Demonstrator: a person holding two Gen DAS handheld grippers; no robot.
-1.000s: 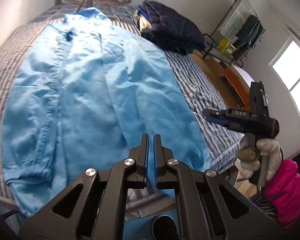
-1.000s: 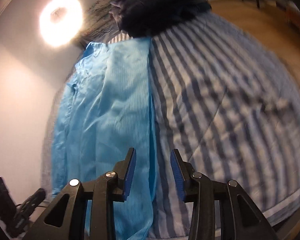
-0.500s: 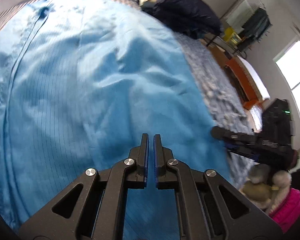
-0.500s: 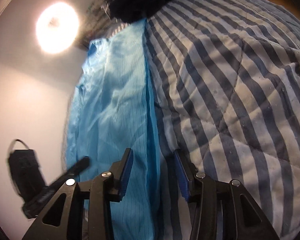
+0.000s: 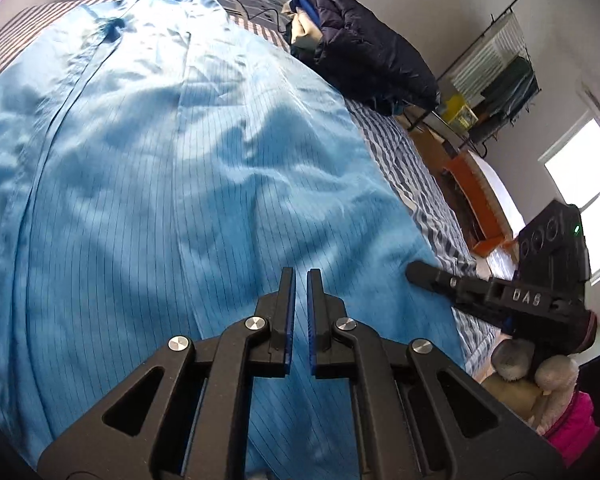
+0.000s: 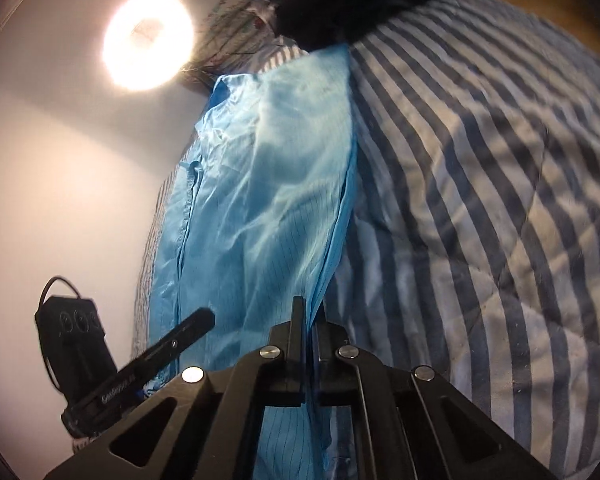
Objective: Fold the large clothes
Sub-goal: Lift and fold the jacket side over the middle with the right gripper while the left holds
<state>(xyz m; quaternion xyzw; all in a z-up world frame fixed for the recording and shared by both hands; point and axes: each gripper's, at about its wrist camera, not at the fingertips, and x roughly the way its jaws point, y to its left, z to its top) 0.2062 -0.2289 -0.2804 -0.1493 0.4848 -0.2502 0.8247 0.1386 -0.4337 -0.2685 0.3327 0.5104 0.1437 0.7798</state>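
Note:
A large light-blue garment [image 5: 188,184] with thin dark lines lies spread on the striped bed; it also shows in the right wrist view [image 6: 268,184]. My left gripper [image 5: 299,276] hovers over the garment's lower part, its jaws nearly closed with a thin gap and nothing between them. My right gripper [image 6: 309,316] is shut on the garment's right edge near the hem, with the blue cloth pinched between the jaws. The right gripper also shows from the side in the left wrist view [image 5: 420,270], at the garment's right edge.
A striped blue-and-white quilt [image 6: 480,200] covers the bed. A dark jacket pile [image 5: 364,52] sits at the far right of the bed. A clothes rack [image 5: 496,64], an orange box [image 5: 480,208] and a window [image 5: 588,184] are to the right. A ring lamp [image 6: 148,40] shines behind.
My right gripper has closed from open onto the garment's right edge. My left gripper has dropped closer over the garment and stays nearly closed.

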